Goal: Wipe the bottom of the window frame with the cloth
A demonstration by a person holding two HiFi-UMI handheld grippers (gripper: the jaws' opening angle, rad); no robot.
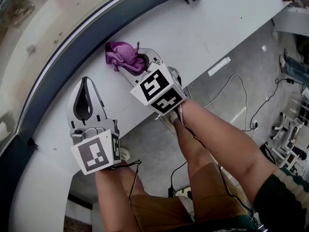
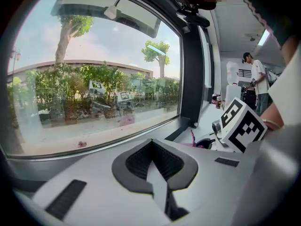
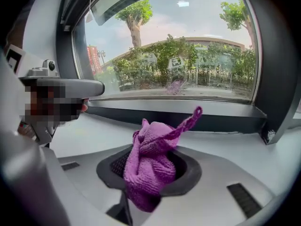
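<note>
Your right hand-held gripper (image 3: 149, 182) is clamped on the purple cloth (image 3: 151, 163). The jaws are closed on its lower part. The rest bunches up above them, with one twisted corner sticking up toward the window frame (image 3: 178, 120).

In the head view the cloth sits over the white sill (image 1: 217, 23), on the room side of the frame's dark bottom rail. It is near the rail but apart from it, with a strip of bare sill showing between the two. You cannot tell whether the cloth touches the sill.

Your left hand-held gripper (image 1: 86, 81) is closed with nothing in it. Its jaws meet at the tips, leaving only the leaf-shaped hollow of the pads. It is also over the sill on the room side of the frame, further left along the rail than the right one. Its tips point at the rail without touching it. The two grippers are near each other but apart, and the right one's marker cube (image 2: 243, 125) shows at the right of the left gripper view.

Beyond the frame, the glass (image 2: 94, 79) shows trees, shrubs and a low building outside. On the room side, below the sill's edge, cables (image 1: 246, 105) lie on the grey floor (image 1: 270, 57). In the left gripper view a person (image 2: 257, 81) in a white top stands well away from the frame's far upright.
</note>
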